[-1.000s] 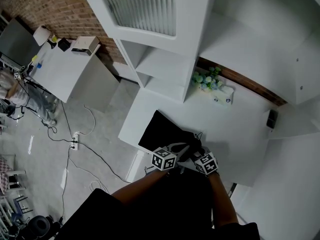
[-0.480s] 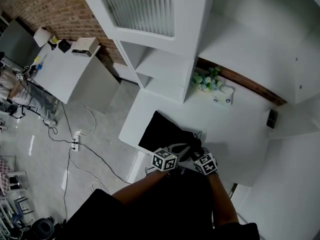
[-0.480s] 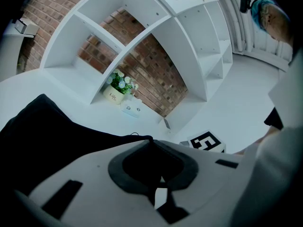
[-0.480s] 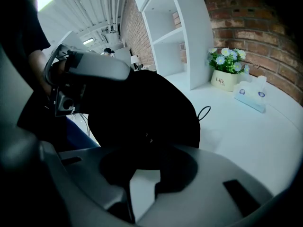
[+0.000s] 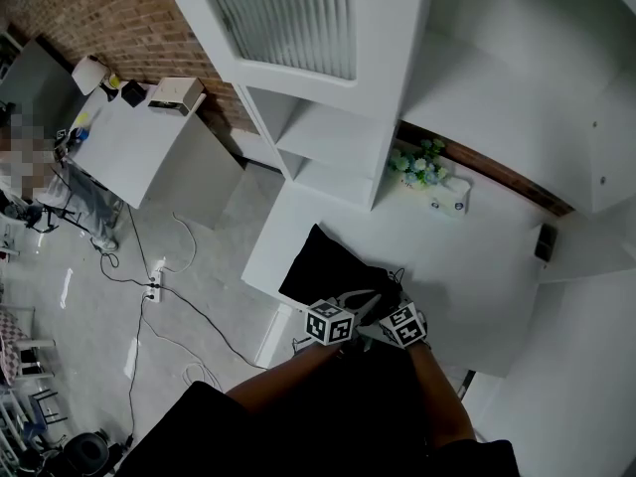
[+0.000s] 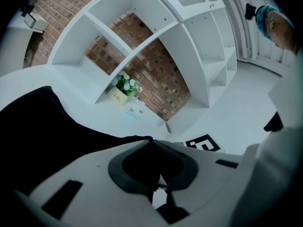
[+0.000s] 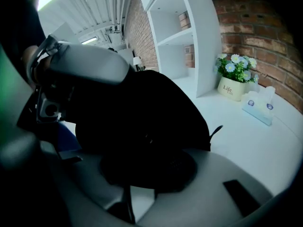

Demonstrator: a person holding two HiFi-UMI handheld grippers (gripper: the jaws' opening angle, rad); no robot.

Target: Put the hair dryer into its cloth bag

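White shelf unit [image 5: 338,137] at far side, brick wall [image 5: 109,18] behind. Flower pot [image 5: 418,165] w/ small blue-white pack [image 5: 449,200] just right of it. Small dark item [image 5: 545,241] far right, poss. a socket. Side table [image 5: 129,152] far left; power strip [image 5: 154,284] on floor [image 5: 89,306] near it.

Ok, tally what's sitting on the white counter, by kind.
bag: 1
flower pot: 1
tissue pack: 1
black box: 1
Total: 4
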